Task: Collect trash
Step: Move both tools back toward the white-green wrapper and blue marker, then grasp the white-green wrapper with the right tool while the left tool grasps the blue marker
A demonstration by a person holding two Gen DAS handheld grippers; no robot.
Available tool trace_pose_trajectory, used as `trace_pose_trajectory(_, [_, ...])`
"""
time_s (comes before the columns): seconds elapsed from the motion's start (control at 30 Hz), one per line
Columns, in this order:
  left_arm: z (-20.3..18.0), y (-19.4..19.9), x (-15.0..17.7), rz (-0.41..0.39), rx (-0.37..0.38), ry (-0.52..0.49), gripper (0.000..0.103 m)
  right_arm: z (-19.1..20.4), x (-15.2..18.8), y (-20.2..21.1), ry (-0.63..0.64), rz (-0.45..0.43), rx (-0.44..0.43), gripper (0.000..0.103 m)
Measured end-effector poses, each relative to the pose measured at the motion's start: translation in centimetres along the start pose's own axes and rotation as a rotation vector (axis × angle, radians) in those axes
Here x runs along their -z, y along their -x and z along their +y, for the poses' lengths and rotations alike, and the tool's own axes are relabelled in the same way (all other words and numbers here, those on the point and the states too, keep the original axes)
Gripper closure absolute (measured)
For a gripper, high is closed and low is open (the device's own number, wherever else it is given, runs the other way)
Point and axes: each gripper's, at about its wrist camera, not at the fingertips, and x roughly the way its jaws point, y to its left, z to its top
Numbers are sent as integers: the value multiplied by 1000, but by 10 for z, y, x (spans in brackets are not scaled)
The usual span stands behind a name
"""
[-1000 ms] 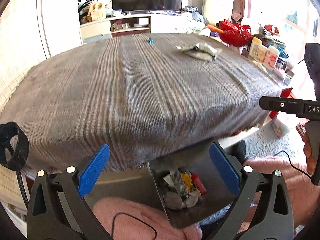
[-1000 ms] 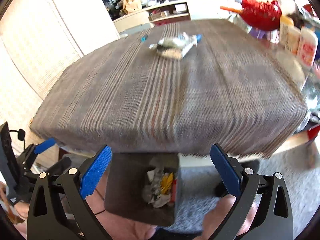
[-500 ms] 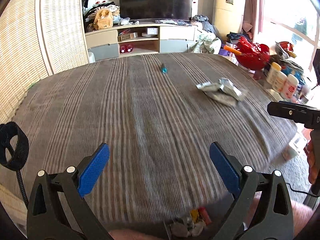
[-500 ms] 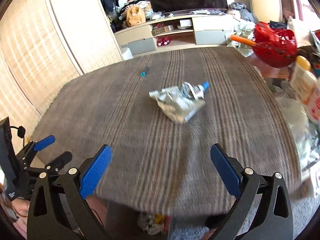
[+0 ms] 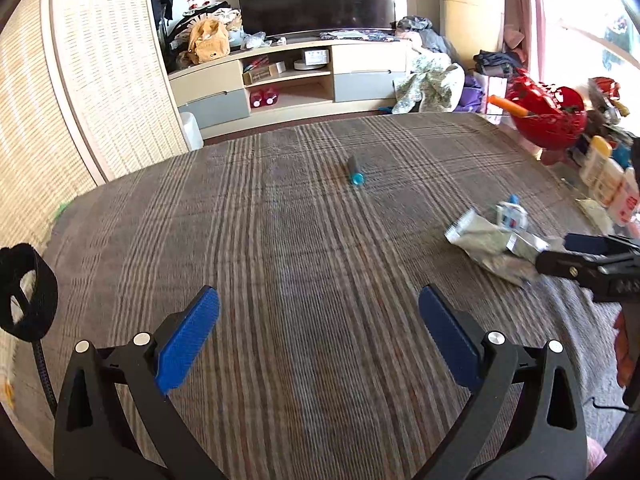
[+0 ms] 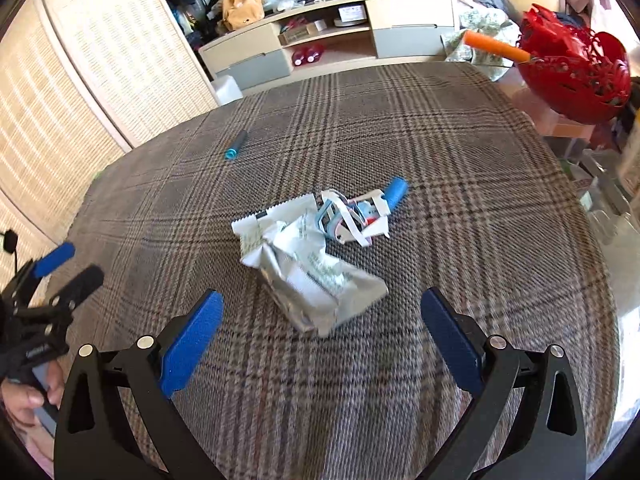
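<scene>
The plaid tablecloth (image 6: 440, 152) serves as the landmark here. Near its middle lies a crumpled silver wrapper (image 6: 308, 272), and touching the wrapper's far side is a small tangle of white and blue packaging (image 6: 352, 216) with a blue cap (image 6: 396, 191) at its far end. Farther back on the cloth, well apart from that pile, lies a small teal-tipped tube (image 6: 235, 146). The right gripper (image 6: 320, 340) hangs over the near part of the cloth, its blue-padded fingers (image 6: 192, 344) spread wide and empty, with the wrapper just beyond them. The left gripper (image 5: 318, 344) hovers over the near-left part of the cloth, fingers likewise wide apart and holding nothing. Off the cloth's far right corner sits a red basket (image 6: 576, 76) with an orange handle (image 6: 494, 50) sticking out.
</scene>
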Motion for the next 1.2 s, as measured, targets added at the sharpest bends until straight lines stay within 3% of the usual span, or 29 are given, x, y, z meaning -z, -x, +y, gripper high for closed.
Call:
trace_pose_trajectory(0.13, [-1, -20, -16, 19, -7, 4, 8, 10, -5, -10, 42, 27, -51, 6])
trace_pose_trajectory(0.33, [1, -45, -34, 41, -4, -2, 8, 38, -3, -19, 122, 75, -93, 21])
trace_pose_trajectory(0.57, [10, -75, -56, 81, 25, 7, 8, 54, -19, -40, 176, 69, -20, 24])
trace_pose_trajectory(0.7, [11, -94, -71, 99, 34, -8, 8, 48, -20, -54, 178, 95, -9, 41])
trace_pose_trajectory(0.77, [10, -102, -77, 102, 39, -14, 8, 49, -22, -56, 196, 80, 18, 64])
trace_pose_trajectory(0.87, [7, -117, -87, 113, 52, -21, 9, 43, -33, -58, 191, 47, 57, 67])
trace_pose_trajectory(1.03, [-2, -143, -100, 133, 86, -27, 25, 25, -54, -64, 131, 9, 62, 68])
trace_pose_trajectory(1.2, [-14, -166, -107, 162, 121, -52, 38, 23, -59, -76, 146, 32, 67, 68])
